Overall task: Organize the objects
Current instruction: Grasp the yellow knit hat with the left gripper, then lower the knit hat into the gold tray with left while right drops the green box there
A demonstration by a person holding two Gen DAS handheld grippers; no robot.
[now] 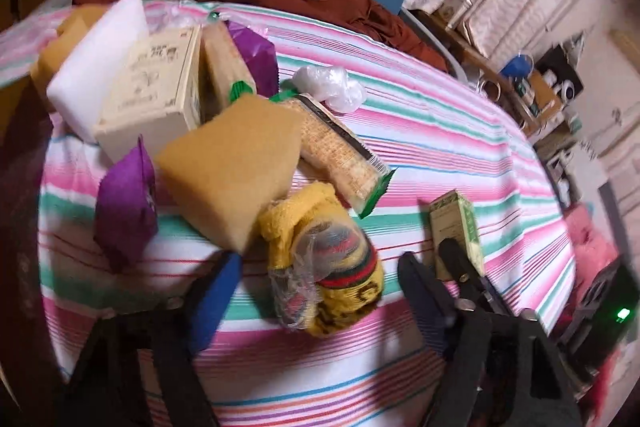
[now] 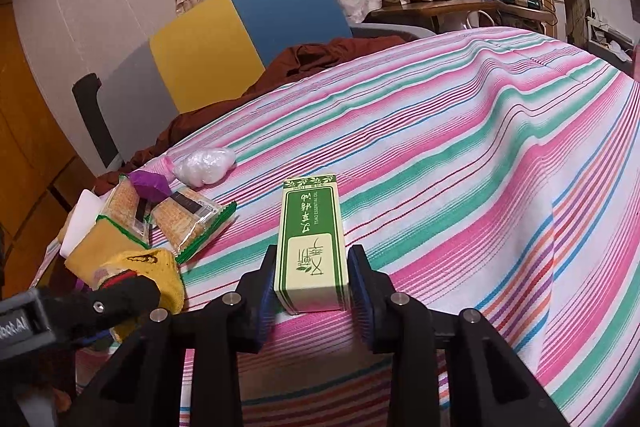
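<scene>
On a striped cloth point(image 2: 460, 155), the right gripper point(image 2: 312, 287) clamps a green box point(image 2: 310, 243) lying apart from the pile of sponges and packets. The left gripper point(image 1: 316, 279), jaws half open, straddles a bagged yellow towel point(image 1: 324, 267) beside the pile; pads not visibly pressing. Best to centre the bundle before closing, clear of the sponge point(image 1: 232, 163).

A cloth of pink, white, teal and blue stripes point(image 2: 460, 155) covers the surface. The upright carton point(image 2: 310, 247) is green and cream with green lettering. The knitted bundle point(image 1: 332, 267) is yellow, banded red and green. Two crinkled pouches point(image 1: 126, 203) are purple, the foam block point(image 1: 228, 167) tan, the chair back point(image 2: 248, 31) yellow and blue.
</scene>
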